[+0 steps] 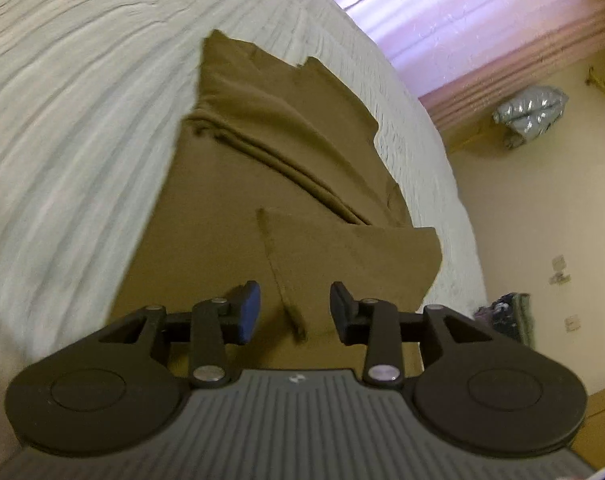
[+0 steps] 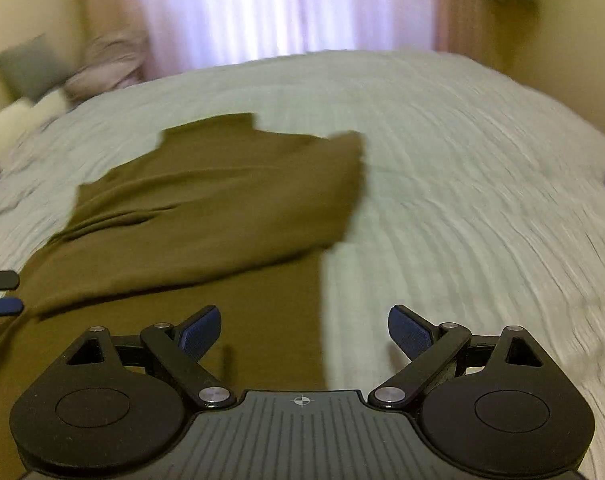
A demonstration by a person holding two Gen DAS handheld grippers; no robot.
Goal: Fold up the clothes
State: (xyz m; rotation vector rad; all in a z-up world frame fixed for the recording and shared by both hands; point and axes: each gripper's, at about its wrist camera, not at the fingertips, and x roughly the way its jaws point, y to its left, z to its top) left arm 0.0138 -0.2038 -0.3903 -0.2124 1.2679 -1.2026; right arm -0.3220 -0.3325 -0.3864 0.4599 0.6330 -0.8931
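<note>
Olive-brown garment [image 1: 270, 184] lies spread on the bed [image 1: 62, 140], partly folded, one flap doubled over its middle with a diagonal crease. Left hand-held gripper [image 1: 295, 312] hovers over the garment's near part, jaws spread, a raised fabric seam running between the fingers [image 1: 248, 312], nothing pinched. In the right wrist view the garment [image 2: 222, 208] sits on the left half of the white ribbed bed cover [image 2: 462, 184], straight right edge running down toward the camera. Right hand-held gripper [image 2: 304, 334] hangs over that right edge, jaws spread wide, left pad above garment, right pad above bare bed cover, gripping nothing. Left gripper's fingertips [image 2: 0, 292] poke in at the garment's left side. Beyond the garment: pillows [image 2: 102, 64] at far left, curtain [image 2: 286, 4] behind the bed. Motion blur throughout
</note>
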